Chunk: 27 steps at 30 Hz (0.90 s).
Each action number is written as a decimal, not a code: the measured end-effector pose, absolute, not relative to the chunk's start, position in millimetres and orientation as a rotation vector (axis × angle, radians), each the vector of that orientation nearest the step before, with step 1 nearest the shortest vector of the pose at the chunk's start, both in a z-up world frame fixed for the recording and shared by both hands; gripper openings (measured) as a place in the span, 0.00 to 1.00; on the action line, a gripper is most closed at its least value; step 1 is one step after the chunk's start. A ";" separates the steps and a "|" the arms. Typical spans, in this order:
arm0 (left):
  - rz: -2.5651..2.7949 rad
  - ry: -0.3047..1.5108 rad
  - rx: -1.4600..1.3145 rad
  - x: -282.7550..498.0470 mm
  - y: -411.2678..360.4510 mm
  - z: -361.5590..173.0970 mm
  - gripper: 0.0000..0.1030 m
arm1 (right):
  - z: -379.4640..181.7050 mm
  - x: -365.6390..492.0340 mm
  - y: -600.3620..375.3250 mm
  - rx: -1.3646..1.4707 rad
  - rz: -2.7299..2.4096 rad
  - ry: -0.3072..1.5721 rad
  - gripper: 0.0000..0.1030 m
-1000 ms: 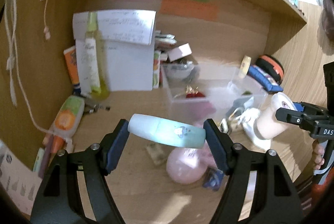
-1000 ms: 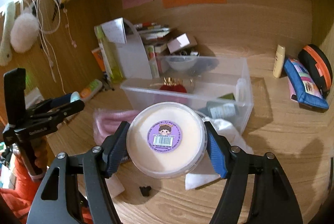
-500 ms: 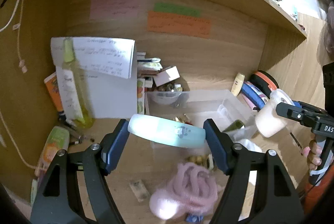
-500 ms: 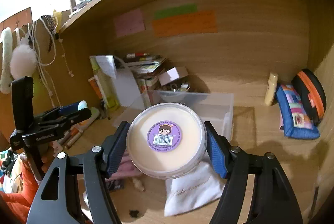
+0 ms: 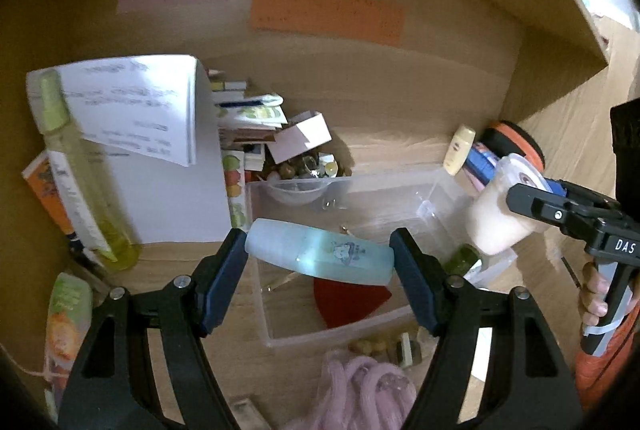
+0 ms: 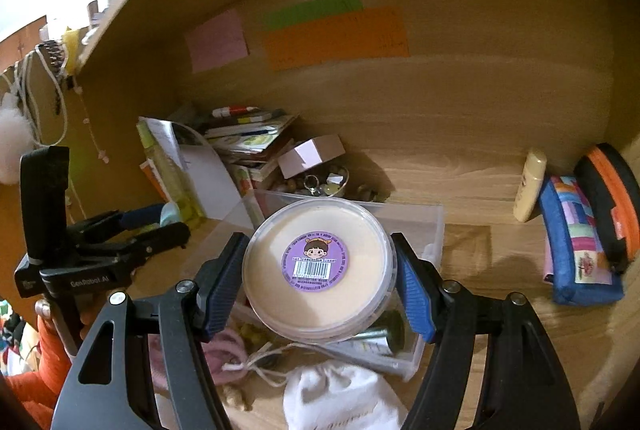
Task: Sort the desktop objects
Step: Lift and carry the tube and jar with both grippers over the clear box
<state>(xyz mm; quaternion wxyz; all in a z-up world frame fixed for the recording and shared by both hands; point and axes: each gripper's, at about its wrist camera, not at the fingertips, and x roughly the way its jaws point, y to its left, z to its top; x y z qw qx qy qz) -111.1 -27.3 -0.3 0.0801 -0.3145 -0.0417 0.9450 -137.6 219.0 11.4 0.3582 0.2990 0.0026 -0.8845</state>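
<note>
My left gripper (image 5: 318,262) is shut on a light blue bottle (image 5: 320,256), held sideways above the clear plastic bin (image 5: 420,181). My right gripper (image 6: 318,282) is shut on a round cream jar (image 6: 316,270) with a purple label, held over the bin's (image 6: 434,230) near right part. The jar also shows in the left wrist view (image 5: 500,218), at the bin's right end. The left gripper shows in the right wrist view (image 6: 160,226) at the left. A red item (image 5: 348,300) and a green-capped bottle (image 5: 464,258) lie in the bin.
A white file holder with papers (image 5: 160,149) and a tall yellow-green bottle (image 5: 76,169) stand at the back left. A bowl of trinkets (image 6: 320,181) sits behind the bin. A blue pouch (image 6: 576,246) and an orange-black case (image 6: 612,197) lie right. A pink scrunchie (image 5: 360,394) and a white bag (image 6: 340,398) lie in front.
Both grippers have moved forward and closer over the bin with their objects still held. The bin now fills more of both views.
</note>
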 end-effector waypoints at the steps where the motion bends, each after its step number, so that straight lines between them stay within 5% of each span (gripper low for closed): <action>1: 2.820 -0.122 -0.951 -114.5 -26.8 -2.9 0.71 | 8.7 -141.6 216.9 0.783 -2.281 0.007 0.65; 27: 2.718 -0.010 -1.158 -152.0 -7.7 -55.1 0.71 | -65.9 -185.2 162.1 0.975 -2.318 0.277 0.64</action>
